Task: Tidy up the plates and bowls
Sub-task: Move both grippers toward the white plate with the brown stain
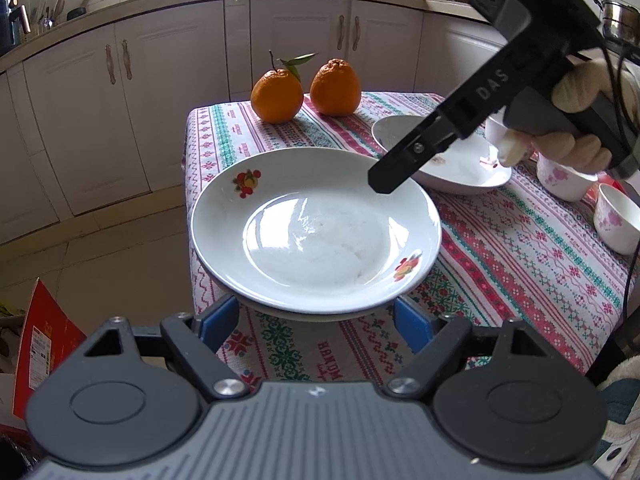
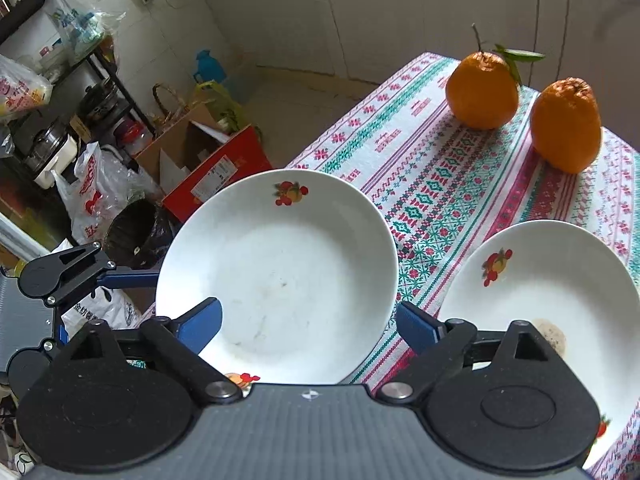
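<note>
Two plates on the surface point(image 1: 520, 248) – one point(image 1: 316, 228) just ahead of the left tool point(image 1: 316, 320), 2nd plate point(image 2: 560, 292) right of the right tool point(image 2: 308, 324). Both tools wide open, holding nothing. Two small cups point(image 1: 616, 220) & two oranges point(image 1: 277, 96) beyond.

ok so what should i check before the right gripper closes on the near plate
1. Right gripper fingers open: ok.
2. Near white fruit-print plate rim between the right fingers: cannot tell; one finger lies over the plate, the other beside it.
3. Left gripper open at the same plate's rim: ok.
4. Near plate fully resting on the patterned tablecloth: cannot tell.
5. Second white fruit-print plate apart from the near one: ok.
6. Two oranges away from both plates: ok.
</note>
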The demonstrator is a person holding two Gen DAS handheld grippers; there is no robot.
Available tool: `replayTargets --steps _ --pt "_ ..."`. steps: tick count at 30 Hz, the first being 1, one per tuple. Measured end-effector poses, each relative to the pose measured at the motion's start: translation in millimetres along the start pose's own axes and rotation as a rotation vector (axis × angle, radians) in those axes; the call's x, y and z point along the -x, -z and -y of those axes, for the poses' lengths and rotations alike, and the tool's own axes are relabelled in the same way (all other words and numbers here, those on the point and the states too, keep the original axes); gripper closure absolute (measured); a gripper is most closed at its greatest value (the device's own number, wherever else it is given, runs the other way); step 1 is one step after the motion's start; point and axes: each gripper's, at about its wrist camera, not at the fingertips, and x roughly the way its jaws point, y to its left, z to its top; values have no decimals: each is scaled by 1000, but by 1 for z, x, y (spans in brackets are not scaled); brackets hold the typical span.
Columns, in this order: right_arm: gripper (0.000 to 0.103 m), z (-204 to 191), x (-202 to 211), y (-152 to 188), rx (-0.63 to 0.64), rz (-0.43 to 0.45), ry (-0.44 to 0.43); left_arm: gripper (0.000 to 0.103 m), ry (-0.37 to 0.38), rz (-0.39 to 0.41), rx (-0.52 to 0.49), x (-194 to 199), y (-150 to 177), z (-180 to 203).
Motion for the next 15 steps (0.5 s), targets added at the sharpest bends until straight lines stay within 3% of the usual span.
replayTargets --steps 4,10,15 --pt "4 -7 17 14 -19 63 33 18 -1 27 0 8 0 6" --pt "3 -20 44 53 -14 191 213 17 -12 66 7 21 0 15" --pt "0 -16 57 88 -86 256 333 13 -22 86 -6 27 0 25"
